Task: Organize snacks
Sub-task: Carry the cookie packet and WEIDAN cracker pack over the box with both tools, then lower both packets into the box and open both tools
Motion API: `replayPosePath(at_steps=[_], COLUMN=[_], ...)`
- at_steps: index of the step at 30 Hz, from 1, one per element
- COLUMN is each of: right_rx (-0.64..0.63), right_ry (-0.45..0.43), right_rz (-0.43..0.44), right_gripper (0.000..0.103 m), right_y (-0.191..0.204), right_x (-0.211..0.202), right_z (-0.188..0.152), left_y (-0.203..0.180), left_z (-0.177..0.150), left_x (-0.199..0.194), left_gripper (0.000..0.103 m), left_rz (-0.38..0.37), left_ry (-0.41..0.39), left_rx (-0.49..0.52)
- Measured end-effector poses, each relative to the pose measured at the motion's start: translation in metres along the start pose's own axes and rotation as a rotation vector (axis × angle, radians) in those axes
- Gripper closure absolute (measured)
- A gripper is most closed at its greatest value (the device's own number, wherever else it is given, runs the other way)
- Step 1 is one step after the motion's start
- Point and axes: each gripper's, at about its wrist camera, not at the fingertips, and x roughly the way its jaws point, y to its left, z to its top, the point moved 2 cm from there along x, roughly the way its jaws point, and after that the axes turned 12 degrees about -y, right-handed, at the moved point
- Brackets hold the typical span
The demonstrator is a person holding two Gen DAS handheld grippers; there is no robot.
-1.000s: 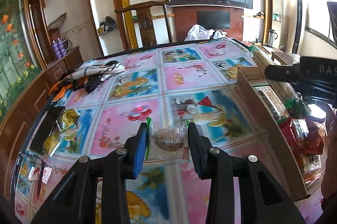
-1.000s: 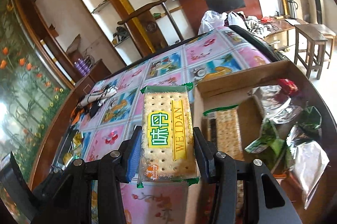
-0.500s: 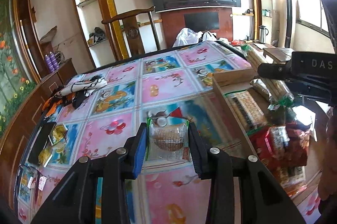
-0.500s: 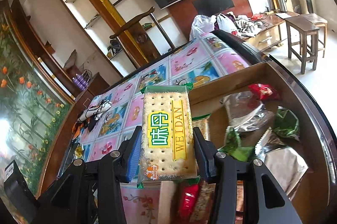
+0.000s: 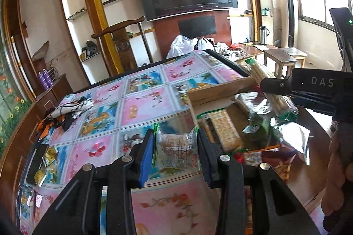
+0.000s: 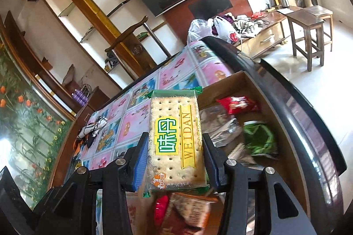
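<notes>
Cracker pack (image 6: 176, 142) clamped flat between the pads of the right gripper (image 6: 175, 160), jaws partly closed and bearing on both long edges; label up, pack level, carried clear above the cardboard box (image 6: 260, 102). Small clear-wrapped biscuit (image 5: 175, 146) clamped likewise in the left gripper (image 5: 175, 146), jaws narrower, wrapper ends crumpled against the pads; carried above the table (image 5: 143, 102), just beside the near left wall of the box.

Box set along the right edge of the table, near the corner by the stool (image 6: 308, 23). Inside: red packet (image 6: 238, 103) at the far end, silver wrappers (image 6: 220, 126) in the middle, green packet (image 6: 259, 138) toward the right wall, a second cracker pack (image 5: 222, 131) against the left wall, more red and orange packets (image 6: 189, 208) at the near end. Contents loose and piled; no clear slot visible.

Judgement on the step: both items on the way into the box. Recommended: keep each pack level, lower over a flat patch, preferably beside the matching cracker pack, and release only once resting. Crackers brittle; no added squeeze. Keep the two grippers apart over the box, one placement at a time. Slippery film on the small biscuit; risk of twisting out if tilted.

Scarf (image 5: 66, 111) and sachets (image 5: 49, 157) at the left edge of the table, well apart, no obstruction.
</notes>
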Motion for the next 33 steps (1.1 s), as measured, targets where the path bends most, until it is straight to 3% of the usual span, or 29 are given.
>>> replayPosePath(at_steps=[17, 27, 33], right_rx=[0.020, -0.089, -0.154], right_ry=[0.055, 0.111, 0.144], right_rz=[-0.083, -0.142, -0.164], right_gripper=[0.053, 0.053, 0.053], right_y=[-0.036, -0.023, -0.014], right_x=[0.004, 0.017, 0.023], right_z=[0.002, -0.011, -0.020], left_y=[-0.056, -0.057, -0.060], left_z=[-0.014, -0.020, -0.030], left_x=[0.038, 0.037, 0.043], left_gripper=[0.066, 0.066, 0.066], left_rz=[-0.167, -0.235, -0.256], left_ry=[0.121, 0.121, 0.172], left_rx=[-0.072, -0.081, -0.066])
